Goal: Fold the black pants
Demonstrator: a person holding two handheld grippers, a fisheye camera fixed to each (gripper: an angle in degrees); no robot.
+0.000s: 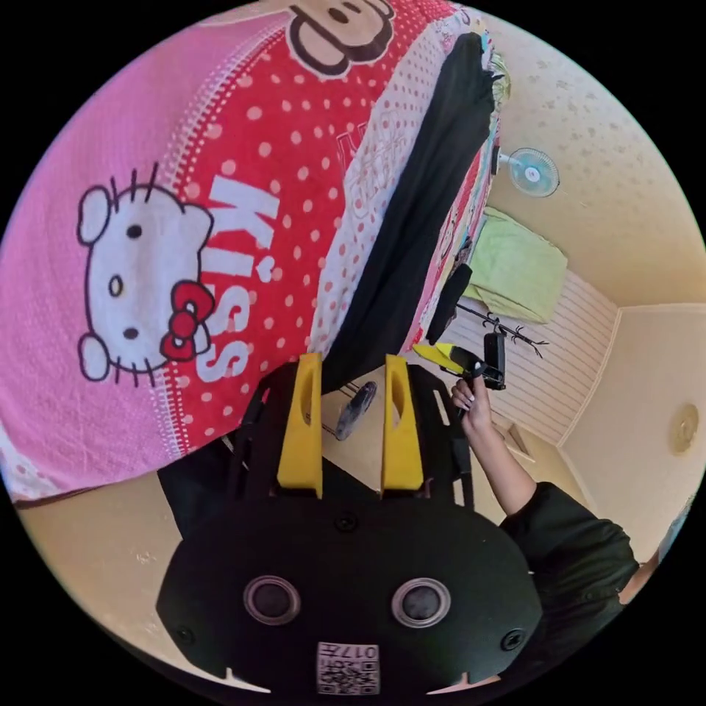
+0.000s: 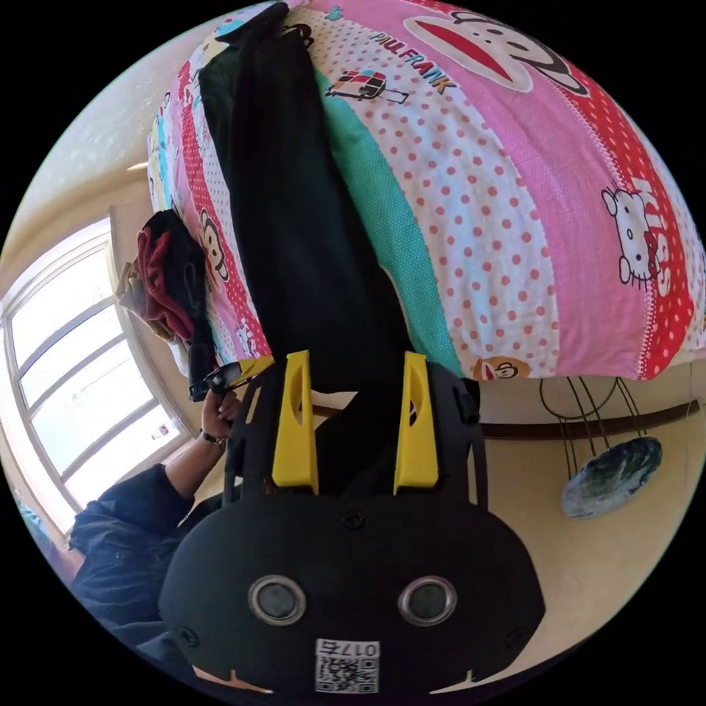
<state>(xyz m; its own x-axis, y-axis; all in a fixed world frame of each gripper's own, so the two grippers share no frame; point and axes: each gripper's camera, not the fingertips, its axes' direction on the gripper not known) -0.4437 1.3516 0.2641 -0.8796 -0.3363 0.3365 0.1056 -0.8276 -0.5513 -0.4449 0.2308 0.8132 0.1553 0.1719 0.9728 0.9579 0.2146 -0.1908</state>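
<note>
Black pants (image 2: 309,220): they lie stretched long along the edge of your bed's patterned cover (image 2: 515,206), one end hanging off near you.
Left gripper (image 1: 351,382): your jaws stand parted just off the near end of the pants; whether cloth sits between them, you cannot tell.
Right gripper (image 2: 354,382): jaws apart with black cloth between them, not clearly pinched.
Your other hand (image 2: 219,415): it shows beside the bed edge, holding its tool.
Step in hand: it looks like you are taking hold of the near end, before any fold.
Next move: probably close both jaws on that hem at matching corners, then carry it toward the far end, keeping the cloth flat.
</note>
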